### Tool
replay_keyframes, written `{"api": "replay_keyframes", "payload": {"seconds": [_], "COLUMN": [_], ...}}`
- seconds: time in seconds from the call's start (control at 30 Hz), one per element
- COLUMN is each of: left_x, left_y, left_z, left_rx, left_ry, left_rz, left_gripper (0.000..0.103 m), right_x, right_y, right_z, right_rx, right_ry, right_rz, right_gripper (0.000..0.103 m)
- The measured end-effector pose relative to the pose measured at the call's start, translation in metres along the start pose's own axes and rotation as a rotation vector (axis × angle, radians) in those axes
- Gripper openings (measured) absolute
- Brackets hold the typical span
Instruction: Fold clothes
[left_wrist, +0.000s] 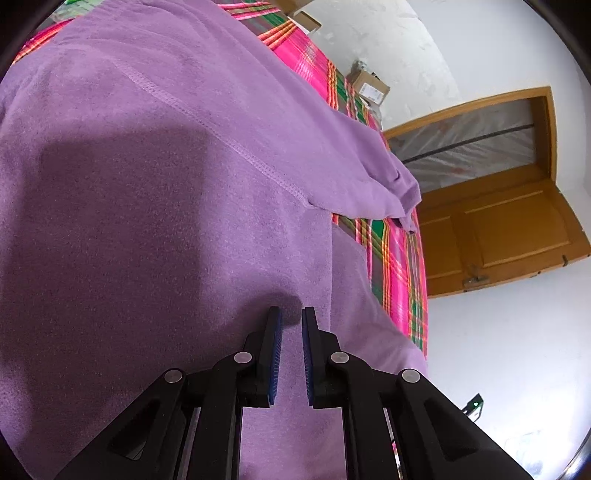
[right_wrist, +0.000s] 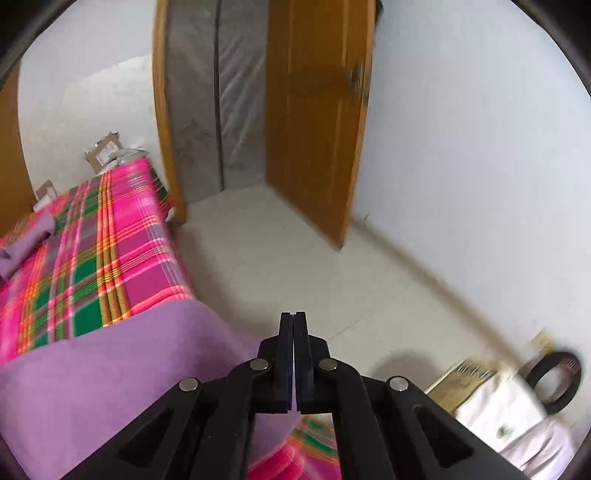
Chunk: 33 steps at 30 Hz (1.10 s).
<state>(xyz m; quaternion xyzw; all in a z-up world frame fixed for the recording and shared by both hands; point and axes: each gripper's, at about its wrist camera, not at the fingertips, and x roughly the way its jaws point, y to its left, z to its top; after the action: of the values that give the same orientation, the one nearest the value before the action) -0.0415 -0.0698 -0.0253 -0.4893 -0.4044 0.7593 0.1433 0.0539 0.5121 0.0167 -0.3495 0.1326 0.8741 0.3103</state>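
**Purple top spread on the bed, folding barely begun**

My left tongs (left_wrist: 291, 321) hang just over the purple top (left_wrist: 166, 184), parted a little with nothing between them. The top lies spread over the plaid blanket (left_wrist: 399, 258) on the bed, one sleeve (left_wrist: 369, 177) reaching toward the door (left_wrist: 498, 229). My right tongs (right_wrist: 293, 325) are pressed together and, as far as I can see, grip nothing; they point past the top's edge, on the door side, over the floor (right_wrist: 277, 240). I judge the work hardly started: the body lies flat, I see no finished fold, and the sleeve and both sides remain to be brought in.
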Motion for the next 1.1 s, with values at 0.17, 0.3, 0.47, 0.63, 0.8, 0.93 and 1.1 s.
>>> {"api": "replay_keyframes", "payload": {"seconds": [0.17, 0.3, 0.47, 0.63, 0.8, 0.93, 1.1], "left_x": [-0.001, -0.004, 0.001, 0.018, 0.034, 0.038, 0.058], "left_y": [-0.011, -0.023, -0.046, -0.072, -0.101, -0.122, -0.139], "left_z": [0.004, 0.012, 0.023, 0.034, 0.051, 0.07, 0.088], "left_rx": [0.049, 0.106, 0.208, 0.288, 0.381, 0.426, 0.501], "left_ry": [-0.013, -0.03, -0.039, -0.016, 0.0, -0.009, 0.016], "left_rz": [0.05, 0.064, 0.116, 0.14, 0.189, 0.196, 0.221], "left_gripper": [0.011, 0.011, 0.011, 0.011, 0.021, 0.022, 0.024], "right_x": [-0.01, -0.019, -0.025, -0.025, -0.041, -0.061, -0.049], "right_y": [0.003, 0.024, 0.071, 0.134, 0.205, 0.257, 0.313], "right_z": [0.006, 0.017, 0.036, 0.056, 0.076, 0.104, 0.129], "right_rx": [0.009, -0.024, -0.096, -0.207, -0.344, -0.463, -0.54], "right_ry": [-0.01, -0.011, -0.003, 0.038, 0.035, -0.005, -0.004], "right_rz": [0.057, 0.119, 0.248, 0.387, 0.509, 0.575, 0.654], "right_gripper": [0.0, 0.002, 0.002, 0.002, 0.002, 0.005, 0.019]}}
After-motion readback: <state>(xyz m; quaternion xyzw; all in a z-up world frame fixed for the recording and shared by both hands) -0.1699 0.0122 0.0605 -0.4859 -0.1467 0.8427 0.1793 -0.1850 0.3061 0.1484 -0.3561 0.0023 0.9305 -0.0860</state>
